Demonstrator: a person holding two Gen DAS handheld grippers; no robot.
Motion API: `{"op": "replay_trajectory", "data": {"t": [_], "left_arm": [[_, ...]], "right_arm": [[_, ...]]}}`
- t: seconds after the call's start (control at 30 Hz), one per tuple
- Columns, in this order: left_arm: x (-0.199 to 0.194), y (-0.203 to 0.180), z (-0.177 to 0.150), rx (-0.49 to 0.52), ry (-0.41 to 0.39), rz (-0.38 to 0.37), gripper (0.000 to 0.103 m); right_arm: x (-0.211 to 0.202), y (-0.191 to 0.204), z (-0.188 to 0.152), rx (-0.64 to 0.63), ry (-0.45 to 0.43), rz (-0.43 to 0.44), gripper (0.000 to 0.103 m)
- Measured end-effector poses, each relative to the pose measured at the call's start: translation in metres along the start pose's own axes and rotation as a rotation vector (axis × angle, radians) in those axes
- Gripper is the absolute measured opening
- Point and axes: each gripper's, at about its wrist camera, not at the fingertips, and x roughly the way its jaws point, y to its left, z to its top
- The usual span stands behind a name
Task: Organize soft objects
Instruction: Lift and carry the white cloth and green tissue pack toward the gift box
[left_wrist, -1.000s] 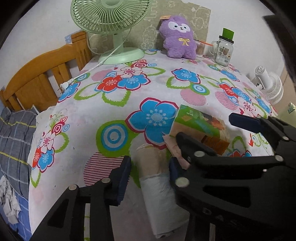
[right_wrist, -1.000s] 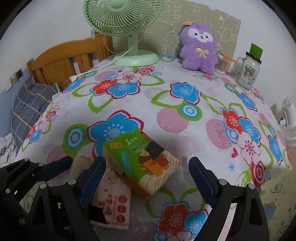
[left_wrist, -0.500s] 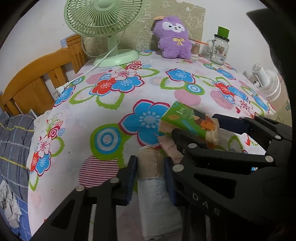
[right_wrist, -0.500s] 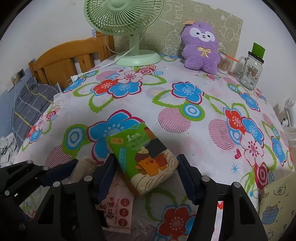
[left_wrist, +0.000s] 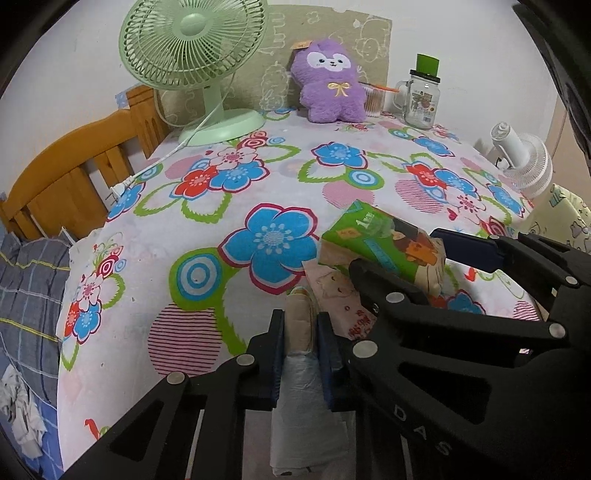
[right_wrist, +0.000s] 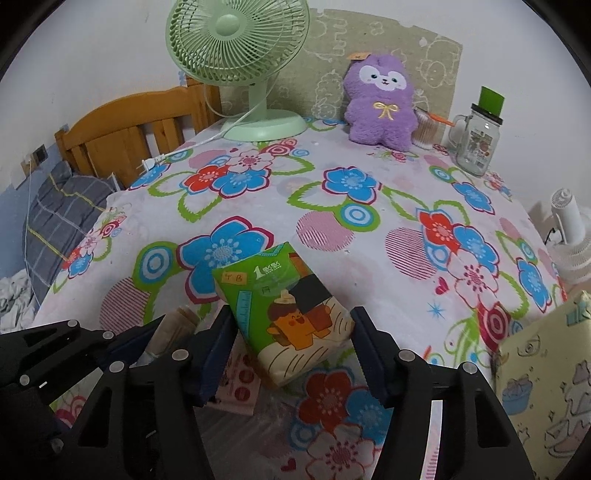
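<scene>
Softness is expected: tissue pack (right_wrist: 291, 317), at twelve o'clock, is squeezed mid-sides by right gripper (right_wrist: 290, 350); left gripper (left_wrist: 300, 354) is clamped on yielding roll (left_wrist: 301, 332).

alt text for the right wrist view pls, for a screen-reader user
The right gripper clamps a green tissue pack on a floral tablecloth, its near end resting on a pink packet. The left gripper squeezes a beige roll lower left. A green fan, purple plush and glass jar stand behind.
</scene>
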Motion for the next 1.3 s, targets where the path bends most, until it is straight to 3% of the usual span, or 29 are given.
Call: {"op": "replay_trajectory", "data": {"t": [1.3], "left_arm": [[-0.080, -0.057, -0.016, 0.080, -0.126, -0.004, 0.014]], "right_arm": [[-0.105, -0.028, -0.035, 0.054, -0.120, -0.064, 0.065]]}}
